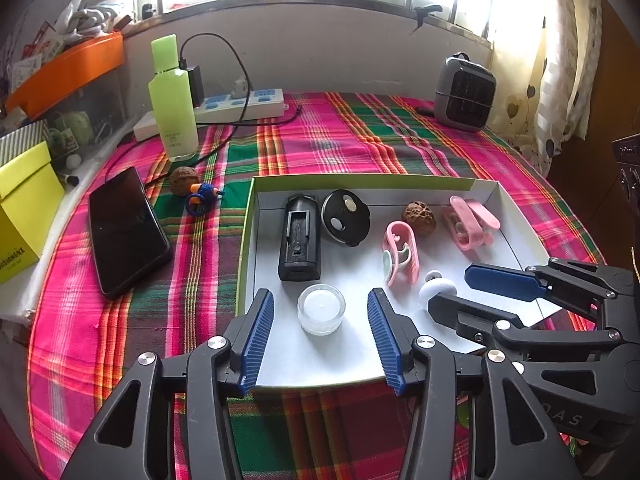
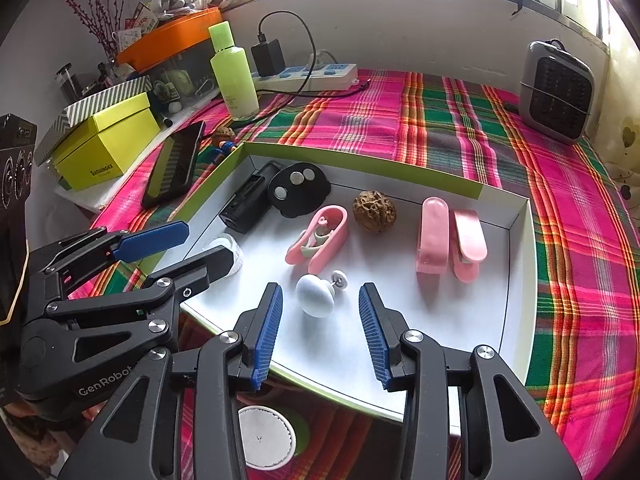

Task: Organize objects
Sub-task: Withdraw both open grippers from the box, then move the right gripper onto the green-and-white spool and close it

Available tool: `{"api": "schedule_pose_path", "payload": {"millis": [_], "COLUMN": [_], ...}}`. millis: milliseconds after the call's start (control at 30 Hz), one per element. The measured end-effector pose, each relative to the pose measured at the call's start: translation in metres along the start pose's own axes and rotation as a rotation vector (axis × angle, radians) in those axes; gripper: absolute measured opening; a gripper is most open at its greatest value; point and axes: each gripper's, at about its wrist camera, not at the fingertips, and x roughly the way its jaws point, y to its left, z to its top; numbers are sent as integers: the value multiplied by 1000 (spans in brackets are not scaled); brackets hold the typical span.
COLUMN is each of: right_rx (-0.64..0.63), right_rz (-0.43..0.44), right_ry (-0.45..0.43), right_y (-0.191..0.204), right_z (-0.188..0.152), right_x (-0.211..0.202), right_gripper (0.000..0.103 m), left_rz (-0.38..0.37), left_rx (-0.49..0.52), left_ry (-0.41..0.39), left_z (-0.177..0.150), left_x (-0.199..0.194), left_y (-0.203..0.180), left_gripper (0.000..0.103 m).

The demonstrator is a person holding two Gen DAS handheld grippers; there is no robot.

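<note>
White cardboard tray (image 1: 516,216) on plaid tabletop | left claw (image 1: 320,344) spread around clear glass candle holder (image 1: 321,309), right claw (image 2: 320,334) spread around white knob (image 2: 315,294) | step: placing; next: lift clear.

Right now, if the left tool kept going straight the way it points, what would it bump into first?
Most likely the small glass candle holder in the white tray; it sits between the left tool's open fingers, untouched.

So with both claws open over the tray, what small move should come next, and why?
Probably lift both claws clear of the tray. The left claw stands open around the glass candle holder, pads apart from it, and the right claw is open around the white knob; both items rest on the tray floor. A walnut and a blue toy still lie outside on the cloth.
</note>
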Motion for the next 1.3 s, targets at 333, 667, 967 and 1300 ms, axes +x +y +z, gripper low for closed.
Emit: {"api": "schedule_pose_path", "payload": {"millis": [333, 667, 967, 1300], "right_rx": [3, -5, -12, 29], "right_rz": [-6, -11, -30, -27], "right_ry": [-38, -64, -97, -126], "right_y": [8, 20, 27, 22], "right_z": [-7, -20, -33, -57], "right_x": [-19, -36, -51, -65], "right_gripper": [41, 41, 41, 42], "left_rz": [-10, -2, -8, -35], "left_rx": [-17, -20, -25, -39], "left_ry": [-21, -35, -44, -26], "left_z": [-6, -18, -29, -47], "left_x": [-16, -35, -48, -50], "left_y": [-3, -2, -3, -8], "left_gripper": [48, 48, 48, 48]}}
